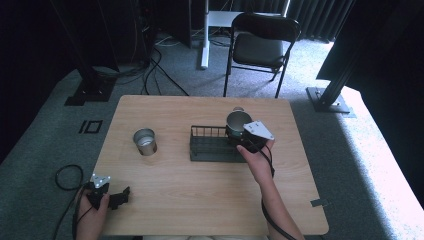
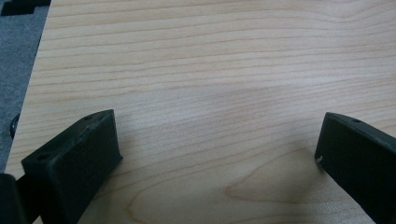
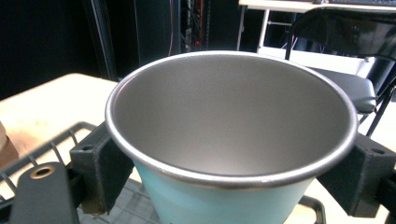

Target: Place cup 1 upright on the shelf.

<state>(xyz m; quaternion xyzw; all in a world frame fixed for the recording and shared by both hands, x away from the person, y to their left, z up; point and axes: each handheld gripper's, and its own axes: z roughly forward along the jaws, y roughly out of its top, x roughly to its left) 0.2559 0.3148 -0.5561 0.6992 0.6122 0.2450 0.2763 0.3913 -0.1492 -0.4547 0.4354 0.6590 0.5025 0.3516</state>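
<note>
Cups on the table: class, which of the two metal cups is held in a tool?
The cup at the wire rack's right end, clamped by the right tool. The other cup stands alone on the table.

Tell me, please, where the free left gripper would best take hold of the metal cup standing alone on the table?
Probably across the metal cup just below its rim, from the person's side: it stands upright, mouth up, with bare table around, and the left gripper is open.

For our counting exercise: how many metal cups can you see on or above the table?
2. One metal cup stands alone on the table's left half; the other cup is held by the right hand-held gripper over the black wire rack.
</note>
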